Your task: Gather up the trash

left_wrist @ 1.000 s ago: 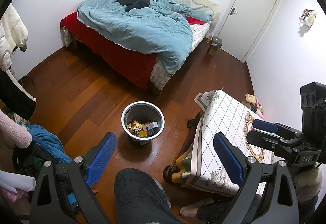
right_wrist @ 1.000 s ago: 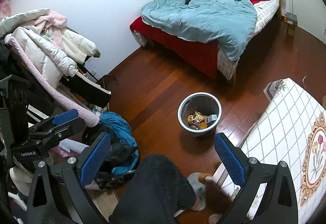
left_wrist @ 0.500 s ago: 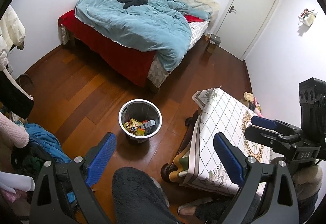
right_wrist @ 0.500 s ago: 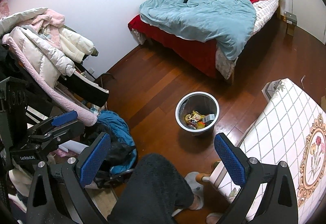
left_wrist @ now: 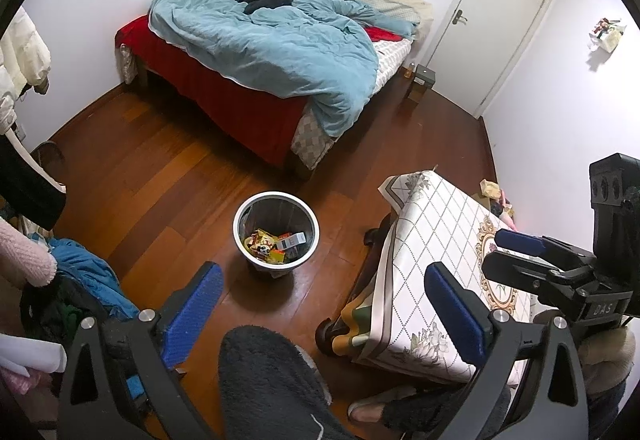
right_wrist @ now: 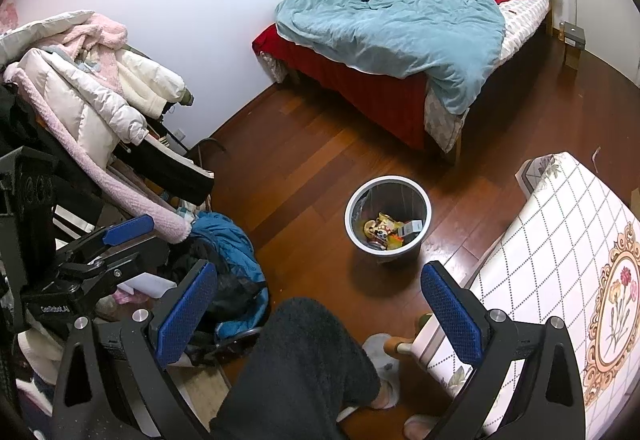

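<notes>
**A:** Where do the two tools stand?

**B:** The left gripper [left_wrist: 320, 304] is held high above a wooden floor [left_wrist: 168, 176], its blue pads spread wide with nothing between them. The right gripper [right_wrist: 320, 304] is likewise released and empty, jaws far apart. Each shows in the other's view: the right one off to the left gripper's right, over the table; the left one off to the right gripper's left, in front of the clothes.

**A:** And the trash?

**B:** Colourful wrappers and a small box [left_wrist: 276, 242] lie at the bottom of a round waste bin [left_wrist: 240, 224] with a pale rim, standing on the floor ahead of and below both grippers, between their open fingers in each view. From the right wrist, the same bin [right_wrist: 352, 224] sits slightly ahead of centre.

**A:** What surrounds it?

**B:** To the right of the bin, a low table under a diamond-patterned cloth [left_wrist: 440, 232] with an ornate floral medallion. Beyond the bin, a bed [left_wrist: 224, 108] with a red sheet and rumpled blue duvet [left_wrist: 280, 44], dark clothing on top. To the left, a heap of coats [right_wrist: 88, 92]. A white door [left_wrist: 504, 20] stands closed at far right. A dark fleece-clad leg [left_wrist: 268, 380] fills the foreground.
</notes>
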